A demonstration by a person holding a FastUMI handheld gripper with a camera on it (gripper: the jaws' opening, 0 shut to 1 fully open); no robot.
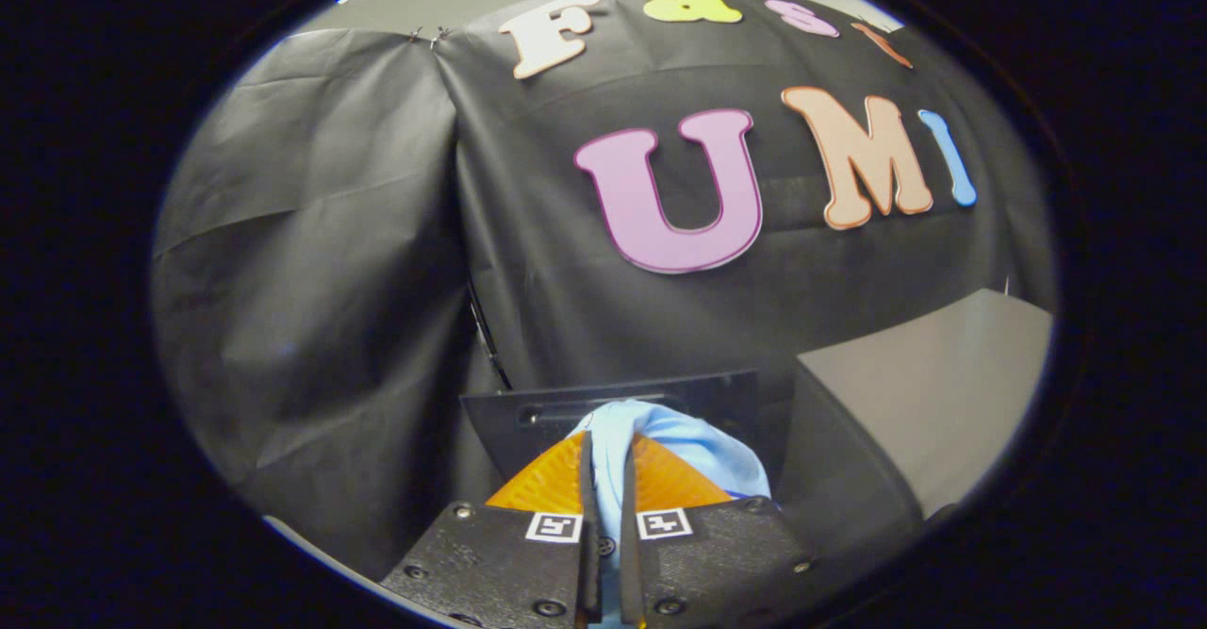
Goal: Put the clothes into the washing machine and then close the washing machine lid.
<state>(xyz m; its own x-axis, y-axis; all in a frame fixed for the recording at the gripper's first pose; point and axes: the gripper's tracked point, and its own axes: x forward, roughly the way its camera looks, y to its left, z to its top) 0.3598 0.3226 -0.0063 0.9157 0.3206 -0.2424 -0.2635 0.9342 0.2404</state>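
The gripper (608, 445) sits nearest, its two fingers drawn almost together with only a thin slit left, and a fold of the light blue, soft cloth garment (674, 445) is pinched in that slit, so both fingers press on the fabric and the claw is clamped on the clothing. Taking the gripper as the landmark: the pale blue cloth runs down through the gap between the fingers toward the gripper's body, then rises past the fingertips and bunches into a rounded lump just ahead of them, spilling more to the right side of the right finger than to the left. The garment hangs from the fingers; whether its far part rests on anything cannot be told. Directly beyond the gripper and the bunched cloth stands a dark, flat rectangular panel (698, 398) with a long narrow slot across it, tilted a little; the cloth overlaps its lower middle part. To the right of the gripper and slightly farther off is a grey box-shaped unit (929, 393) with a paler flat top and a darker side face turned toward the gripper. Farthest of all, behind the panel and the box, hangs the black creased cloth wall (330, 261) of the booth, spreading well beyond the gripper on both sides.
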